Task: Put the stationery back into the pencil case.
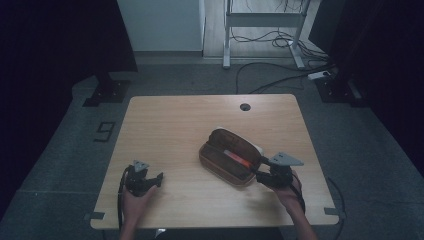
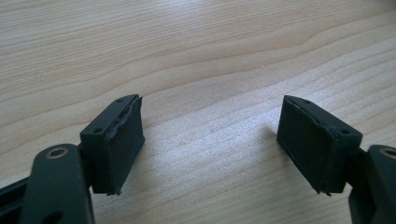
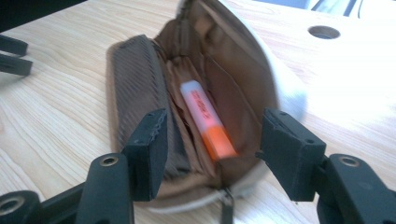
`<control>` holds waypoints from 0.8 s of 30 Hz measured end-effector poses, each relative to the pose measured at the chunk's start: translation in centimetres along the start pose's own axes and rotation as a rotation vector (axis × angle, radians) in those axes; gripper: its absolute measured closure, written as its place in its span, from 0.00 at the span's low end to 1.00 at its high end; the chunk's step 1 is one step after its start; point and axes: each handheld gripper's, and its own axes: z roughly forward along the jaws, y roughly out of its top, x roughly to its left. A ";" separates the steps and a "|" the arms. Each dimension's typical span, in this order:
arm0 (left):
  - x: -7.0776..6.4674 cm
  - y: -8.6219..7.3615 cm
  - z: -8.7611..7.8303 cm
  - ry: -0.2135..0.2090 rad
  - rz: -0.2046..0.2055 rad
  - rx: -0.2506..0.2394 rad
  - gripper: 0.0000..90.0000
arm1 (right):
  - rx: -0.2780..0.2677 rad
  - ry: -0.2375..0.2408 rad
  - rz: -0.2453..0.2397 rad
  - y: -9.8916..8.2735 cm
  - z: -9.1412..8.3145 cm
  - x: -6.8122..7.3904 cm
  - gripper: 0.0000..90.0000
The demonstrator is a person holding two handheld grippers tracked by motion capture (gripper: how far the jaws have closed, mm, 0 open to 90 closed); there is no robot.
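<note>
The open brown pencil case (image 1: 231, 156), lying right of centre on the bench (image 1: 170, 125), is approached by the right claw (image 3: 212, 149), jaws apart around nothing, presumably for the orange highlighter (image 3: 208, 125) inside, while the left claw (image 2: 210, 144) is rested open and empty.

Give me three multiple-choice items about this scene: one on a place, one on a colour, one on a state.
1. Where is the marker?
A. inside the pouch
B. on the bare table
C. between the left tool's jaws

2. What colour is the marker's near end?
A. green
B. orange
C. blue

3. What is the pouch's state?
A. zipped shut
B. open
C. upside down

Answers: 1 A, it lies between the pouch's brown walls. 2 B, the right gripper view shows orange. 3 B, its inside shows.
</note>
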 end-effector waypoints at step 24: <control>0.0 0.0 0.0 0.000 0.000 0.000 0.25 | 0.103 -0.110 0.104 -5.6 -2.1 -5.6 0.42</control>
